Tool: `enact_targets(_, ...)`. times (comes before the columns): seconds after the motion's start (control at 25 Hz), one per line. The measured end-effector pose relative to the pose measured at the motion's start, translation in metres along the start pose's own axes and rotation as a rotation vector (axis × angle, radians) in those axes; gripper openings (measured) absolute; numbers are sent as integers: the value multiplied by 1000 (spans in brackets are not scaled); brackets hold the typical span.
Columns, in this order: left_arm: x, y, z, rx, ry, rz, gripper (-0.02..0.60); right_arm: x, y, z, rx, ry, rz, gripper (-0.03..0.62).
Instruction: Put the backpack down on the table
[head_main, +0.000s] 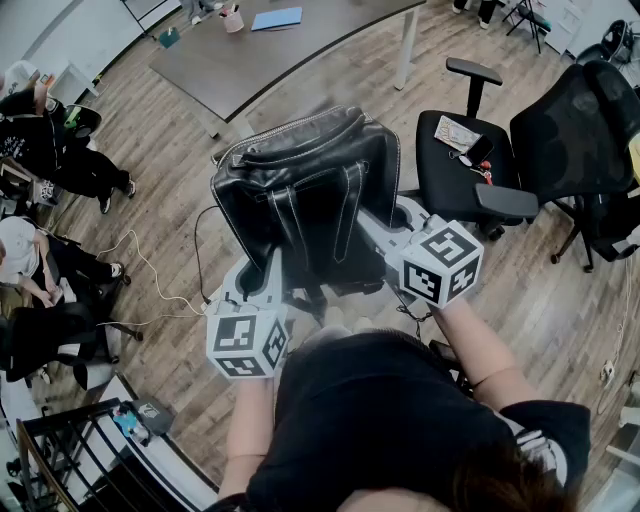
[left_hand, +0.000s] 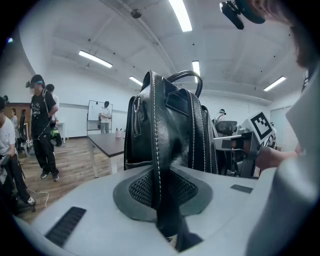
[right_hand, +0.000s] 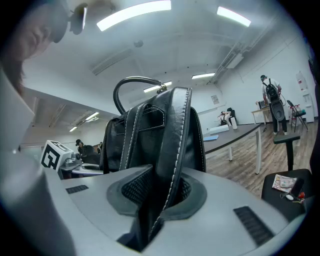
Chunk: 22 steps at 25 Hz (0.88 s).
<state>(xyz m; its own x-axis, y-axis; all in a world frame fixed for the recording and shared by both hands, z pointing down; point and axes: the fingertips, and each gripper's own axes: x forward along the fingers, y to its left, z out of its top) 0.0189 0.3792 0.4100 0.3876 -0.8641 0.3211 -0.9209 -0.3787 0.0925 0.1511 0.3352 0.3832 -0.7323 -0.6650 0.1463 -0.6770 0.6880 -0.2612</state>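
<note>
One black leather backpack (head_main: 305, 190) fills the centre of the head view. Two grippers hold it up in the air over the wooden floor (head_main: 560, 320). It has two white-stitched shoulder straps (head_main: 345, 215) on the side facing the person and one looped carry handle (left_hand: 186, 75) on top.

The left gripper (head_main: 272, 265), lower left of centre, is clamped on one strap. In the left gripper view its jaws pinch that strap between the mesh pads (left_hand: 140, 187). The right gripper (head_main: 378, 228), right of centre, grips the other strap the same way, its jaws closed on the leather in the right gripper view.

One dark table (head_main: 250, 70) lies at the upper centre of the head view, beyond the backpack, and the backpack does not rest on it. On the table are one blue sheet (head_main: 277, 18) and one cup (head_main: 232, 18).

Two black office chairs stand at the right. The nearer chair (head_main: 460, 175) has small items on its seat, and the farther chair (head_main: 570, 120) is by the right edge. At least two people sit along the left edge.
</note>
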Motion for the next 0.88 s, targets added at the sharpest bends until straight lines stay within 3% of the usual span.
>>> enact_targets(0.44,-3,-17,-14,9,56,15,71,-16,-6,-17,56,10,18,81)
enact_targets(0.88,21,6,-17,-14,63,-10,72,5,-15,-19,94,31,-15,81)
